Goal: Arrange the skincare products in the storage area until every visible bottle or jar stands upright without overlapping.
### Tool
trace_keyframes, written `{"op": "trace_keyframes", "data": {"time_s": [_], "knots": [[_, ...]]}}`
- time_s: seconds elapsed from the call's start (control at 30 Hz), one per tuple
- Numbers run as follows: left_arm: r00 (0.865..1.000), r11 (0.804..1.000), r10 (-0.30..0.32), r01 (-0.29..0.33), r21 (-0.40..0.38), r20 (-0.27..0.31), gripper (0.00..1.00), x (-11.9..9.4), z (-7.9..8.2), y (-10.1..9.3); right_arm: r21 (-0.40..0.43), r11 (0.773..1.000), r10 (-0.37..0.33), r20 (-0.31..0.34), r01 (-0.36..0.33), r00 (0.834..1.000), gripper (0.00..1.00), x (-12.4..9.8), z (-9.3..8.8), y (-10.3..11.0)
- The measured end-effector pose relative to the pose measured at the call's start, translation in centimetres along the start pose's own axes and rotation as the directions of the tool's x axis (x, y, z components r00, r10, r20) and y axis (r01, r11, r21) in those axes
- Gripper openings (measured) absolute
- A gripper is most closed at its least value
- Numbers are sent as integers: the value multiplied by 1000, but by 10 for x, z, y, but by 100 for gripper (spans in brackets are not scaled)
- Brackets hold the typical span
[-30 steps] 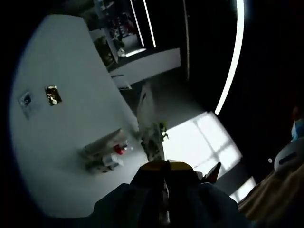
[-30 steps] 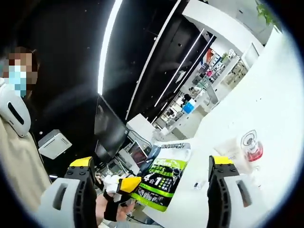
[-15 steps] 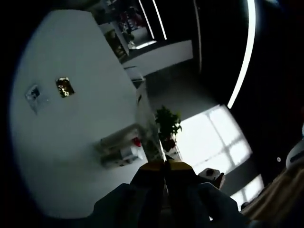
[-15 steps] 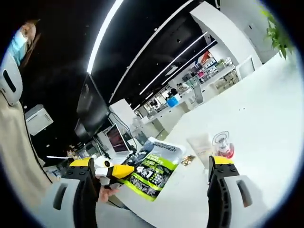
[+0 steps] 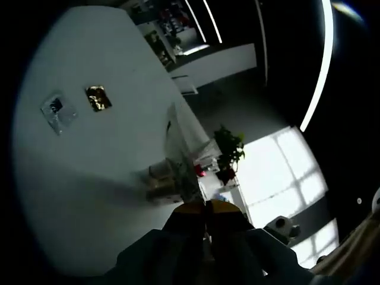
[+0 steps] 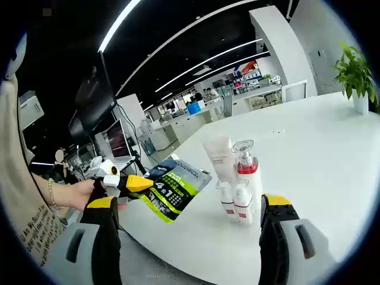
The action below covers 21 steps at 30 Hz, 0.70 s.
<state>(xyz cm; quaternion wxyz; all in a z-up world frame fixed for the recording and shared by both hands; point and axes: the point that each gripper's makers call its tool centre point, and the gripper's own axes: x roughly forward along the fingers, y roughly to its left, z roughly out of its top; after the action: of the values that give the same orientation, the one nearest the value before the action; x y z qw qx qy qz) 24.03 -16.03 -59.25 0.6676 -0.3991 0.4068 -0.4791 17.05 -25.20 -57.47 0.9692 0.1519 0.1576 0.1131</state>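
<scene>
The left gripper (image 6: 133, 183) is clamped on the edge of a green and black pouch (image 6: 172, 193), which hangs flat in the air just beside the cluster of bottles (image 6: 237, 184) standing on the white table (image 6: 314, 148). That pouch is the worry: it is limp and wide, and if it swings in toward the cluster it could sweep the tall white tube (image 6: 218, 159) or the two small bottles (image 6: 235, 203) in front over. Held only by a thin edge, it could also slip free.

The right gripper (image 6: 190, 237) hangs near the cluster with its jaws wide apart and nothing between them.

Compared with a second ago, the right gripper's view has levelled out and the cluster now sits much nearer, between its jaws. In the left gripper view the cluster (image 5: 172, 181) has drawn closer too, dim beyond the pinched jaws.
</scene>
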Motion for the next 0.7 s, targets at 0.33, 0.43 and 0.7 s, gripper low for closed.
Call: {"op": "trace_keyframes", "data": {"time_s": [0.33, 0.43, 0.7], "knots": [[999, 999, 33, -33, 13, -42, 0, 12, -7, 22, -55, 996, -77, -43, 75, 996, 100, -6, -22, -14], [998, 999, 36, -35, 12, -46, 0, 14, -9, 27, -59, 995, -86, -39, 84, 995, 100, -5, -19, -15], [997, 997, 72, -72, -8, -42, 0, 21, -11, 52, -51, 995, -82, -18, 81, 996, 100, 7, -18, -7]]}}
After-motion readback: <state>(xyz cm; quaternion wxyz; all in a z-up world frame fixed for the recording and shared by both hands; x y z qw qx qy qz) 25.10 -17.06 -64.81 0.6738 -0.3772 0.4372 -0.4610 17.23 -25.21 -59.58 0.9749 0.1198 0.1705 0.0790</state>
